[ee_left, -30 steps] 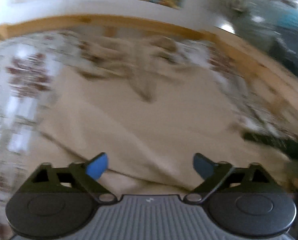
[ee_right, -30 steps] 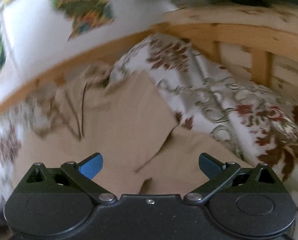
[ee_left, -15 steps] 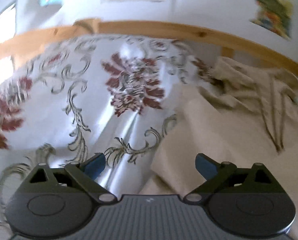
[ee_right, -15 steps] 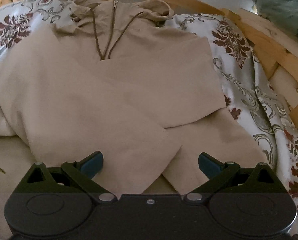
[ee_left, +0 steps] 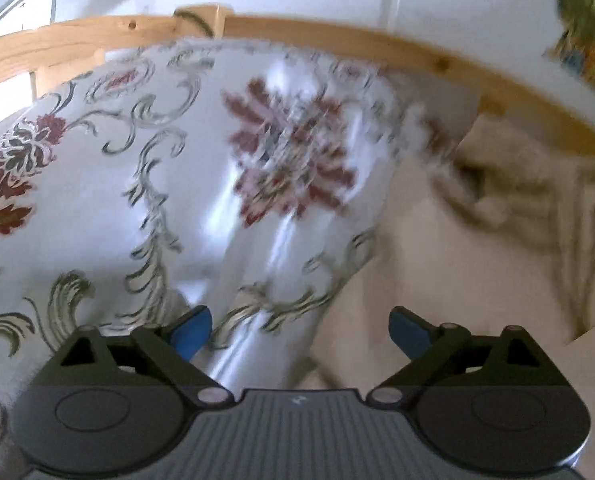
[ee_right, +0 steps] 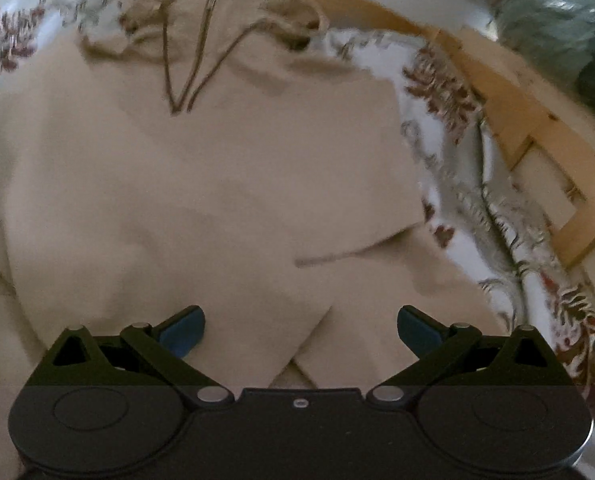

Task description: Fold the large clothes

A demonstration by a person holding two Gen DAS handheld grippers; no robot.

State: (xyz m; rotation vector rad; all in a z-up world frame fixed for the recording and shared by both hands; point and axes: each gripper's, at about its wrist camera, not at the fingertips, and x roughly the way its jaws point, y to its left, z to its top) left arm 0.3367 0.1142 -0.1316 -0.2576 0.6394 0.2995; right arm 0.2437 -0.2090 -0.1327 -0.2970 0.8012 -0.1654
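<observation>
A beige hooded sweatshirt lies flat on a flowered bedspread, hood and dark drawstrings at the far end, both sleeves folded across its front. My right gripper is open and empty over the lower part of the sweatshirt. My left gripper is open and empty at the sweatshirt's left edge, half over the bedspread. The hood shows blurred at the right of the left wrist view.
A wooden bed rail runs along the far side against a white wall. Wooden slats border the bed on the right. A teal bundle sits beyond the rail at the far right.
The left gripper swung left from over the sweatshirt to its left edge. The right gripper turned from the right edge to face the whole sweatshirt. Both stayed open.
</observation>
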